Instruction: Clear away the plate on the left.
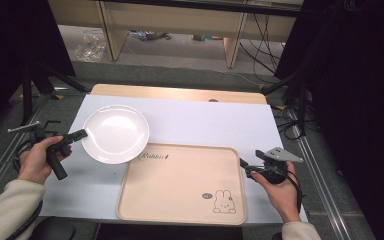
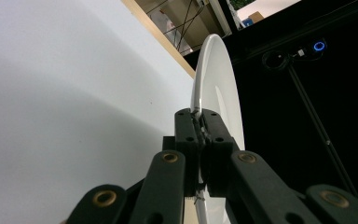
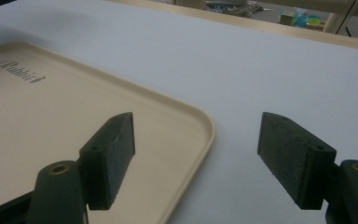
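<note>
Gripping the near-left rim of a white plate [image 1: 115, 133], the left claw [image 1: 82, 133] is clenched hard on it, its jaws pressed together over the thin edge. In the left gripper view the plate [image 2: 216, 84] stands edge-on between the jaws, so its face is mostly hidden and its lower part is cut off behind the claw's arms [image 2: 200, 135]. From above, the plate extends to the right of that claw and reaches the far-left corner of a beige tray [image 1: 180, 182]; whether it overlaps the tray's rim or merely touches it is hard to tell. The left hand [image 1: 37, 160] wraps the handle, which covers much of the tool's body.

The right claw [image 1: 244, 165] is released, its jaws spread wide with nothing between them. It sits just beside the tray's right edge, pointing left toward it. In the right gripper view the tray's rounded corner [image 3: 200, 126] lies between and just beyond the jaws [image 3: 200, 158], with the left jaw over the tray and the right jaw over the bare white surface [image 3: 270, 74]. The right hand [image 1: 280, 192] hides the lower part of this tool.

Open white surface [image 1: 205, 122] stretches beyond the right claw and the tray, up to a wooden strip at the far edge. The tray's near edge runs close to the surface's near edge. A small rabbit drawing [image 1: 223, 202] marks the tray's near-right corner.
</note>
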The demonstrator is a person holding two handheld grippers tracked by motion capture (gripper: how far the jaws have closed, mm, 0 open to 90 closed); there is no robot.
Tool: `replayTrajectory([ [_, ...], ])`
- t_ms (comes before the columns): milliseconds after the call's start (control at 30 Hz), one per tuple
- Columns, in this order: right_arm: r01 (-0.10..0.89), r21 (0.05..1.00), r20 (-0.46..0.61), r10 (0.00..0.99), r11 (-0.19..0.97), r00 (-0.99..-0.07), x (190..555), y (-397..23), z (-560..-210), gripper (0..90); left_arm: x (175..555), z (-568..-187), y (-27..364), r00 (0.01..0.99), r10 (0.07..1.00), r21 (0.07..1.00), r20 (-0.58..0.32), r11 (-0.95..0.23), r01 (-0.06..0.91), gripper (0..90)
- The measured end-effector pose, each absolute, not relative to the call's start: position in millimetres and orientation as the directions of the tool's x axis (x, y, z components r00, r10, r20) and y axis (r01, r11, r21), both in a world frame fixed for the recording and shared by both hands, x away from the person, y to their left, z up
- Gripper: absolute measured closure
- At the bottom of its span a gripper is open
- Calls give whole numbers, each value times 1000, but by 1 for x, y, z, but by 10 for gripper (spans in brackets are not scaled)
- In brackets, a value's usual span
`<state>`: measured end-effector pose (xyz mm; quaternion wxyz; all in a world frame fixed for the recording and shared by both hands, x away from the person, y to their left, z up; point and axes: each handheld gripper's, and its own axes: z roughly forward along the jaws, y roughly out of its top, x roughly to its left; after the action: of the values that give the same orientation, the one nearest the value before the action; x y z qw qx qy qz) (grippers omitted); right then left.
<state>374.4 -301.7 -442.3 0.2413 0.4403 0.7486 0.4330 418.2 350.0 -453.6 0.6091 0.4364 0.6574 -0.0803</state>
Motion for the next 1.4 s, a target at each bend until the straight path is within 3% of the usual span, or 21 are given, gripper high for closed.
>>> replayTrajectory([
  [1400,439,873,41,865,212,-499,375,-301,-444,282,417,-451,324,160,439,409,-884,561,720,863],
])
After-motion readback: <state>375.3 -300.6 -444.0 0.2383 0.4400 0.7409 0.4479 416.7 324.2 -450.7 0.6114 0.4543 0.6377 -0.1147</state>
